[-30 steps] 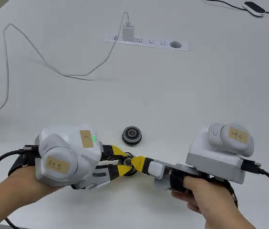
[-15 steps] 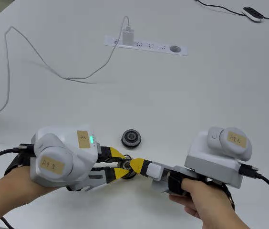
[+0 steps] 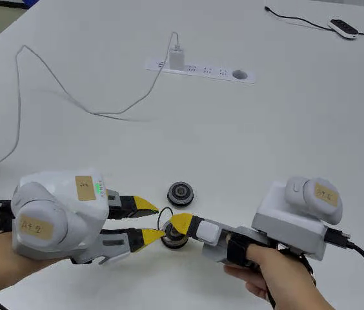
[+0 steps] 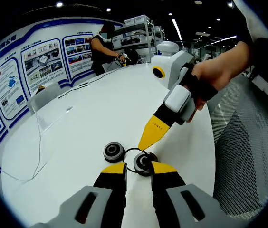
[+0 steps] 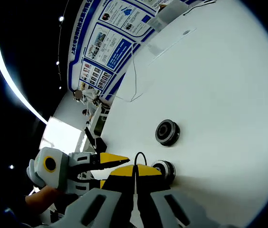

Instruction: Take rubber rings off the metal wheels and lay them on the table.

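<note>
Lower centre of the head view, the left gripper (image 3: 155,221) has backed off the near wheel (image 3: 174,239), jaws spread, while the right gripper (image 3: 180,223), pressed together, pinches the rubber ring (image 3: 159,217) lifted beside it, seemingly ready to lay down

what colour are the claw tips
Yellow, with black behind them, on the left claw and the right claw; clearest in the left gripper view.
</note>
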The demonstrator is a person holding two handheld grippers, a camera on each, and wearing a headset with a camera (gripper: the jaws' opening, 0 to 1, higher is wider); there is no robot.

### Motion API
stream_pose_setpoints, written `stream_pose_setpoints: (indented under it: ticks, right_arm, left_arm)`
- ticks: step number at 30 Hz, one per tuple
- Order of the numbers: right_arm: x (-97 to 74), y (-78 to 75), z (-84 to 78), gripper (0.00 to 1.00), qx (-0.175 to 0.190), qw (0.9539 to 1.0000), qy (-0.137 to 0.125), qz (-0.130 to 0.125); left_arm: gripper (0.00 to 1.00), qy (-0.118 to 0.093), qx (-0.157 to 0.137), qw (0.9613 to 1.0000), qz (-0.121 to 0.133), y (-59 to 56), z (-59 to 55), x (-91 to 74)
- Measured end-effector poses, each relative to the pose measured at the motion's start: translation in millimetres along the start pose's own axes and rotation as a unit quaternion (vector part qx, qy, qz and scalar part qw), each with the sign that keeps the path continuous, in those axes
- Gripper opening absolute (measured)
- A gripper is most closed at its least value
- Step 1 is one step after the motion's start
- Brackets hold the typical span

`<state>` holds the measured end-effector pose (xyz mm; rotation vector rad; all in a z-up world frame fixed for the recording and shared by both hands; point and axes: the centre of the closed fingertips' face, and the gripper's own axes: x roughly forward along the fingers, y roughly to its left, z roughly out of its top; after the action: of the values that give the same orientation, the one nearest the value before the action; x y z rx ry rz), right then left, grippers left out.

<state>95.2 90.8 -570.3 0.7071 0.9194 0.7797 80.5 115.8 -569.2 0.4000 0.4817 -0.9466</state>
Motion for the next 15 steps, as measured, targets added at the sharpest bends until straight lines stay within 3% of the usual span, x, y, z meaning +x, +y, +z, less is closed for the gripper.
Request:
stream_pose_setpoints:
  ticks: [4,7,15]
  right_arm:
    - [-11.9,-12.0,16.7,0.01,0.015,0.9993,-0.03,-0.015]
    - [-25.0,-29.0,26.3,0.01,0.031,0.9978,-0.05,-0.03]
    - [-49.2,-73.8,33.4,0.01,0.062,0.9911,-0.081,-0.086]
  left_arm:
    - [0.21,-0.001,-0.003,1.0,0.008,4.0,1.1,-0.7]
    - [0.23,-0.003,0.002,0.9999,0.012,5.1,4.5,-0.4]
    - [0.23,-0.012,0.002,0.9999,0.01,0.7,12.3,3.3]
